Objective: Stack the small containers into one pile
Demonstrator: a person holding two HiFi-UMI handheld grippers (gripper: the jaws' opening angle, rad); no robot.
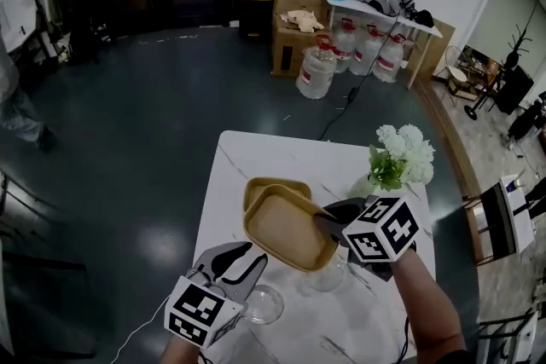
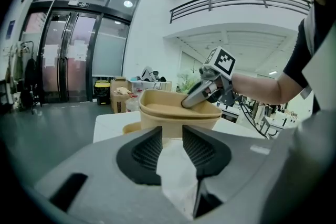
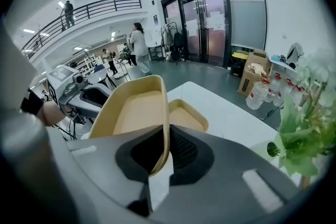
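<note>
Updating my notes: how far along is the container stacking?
Nothing is stacked yet. In hand: the right gripper is shut on the rim of one tan container, tilted above the second container on the table. The left gripper is open, empty. Left: lower the held one into the other.

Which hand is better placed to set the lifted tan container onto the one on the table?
Right. The right gripper grips the lifted container by its rim, partly over the second container on the table. The left gripper is open and empty.
</note>
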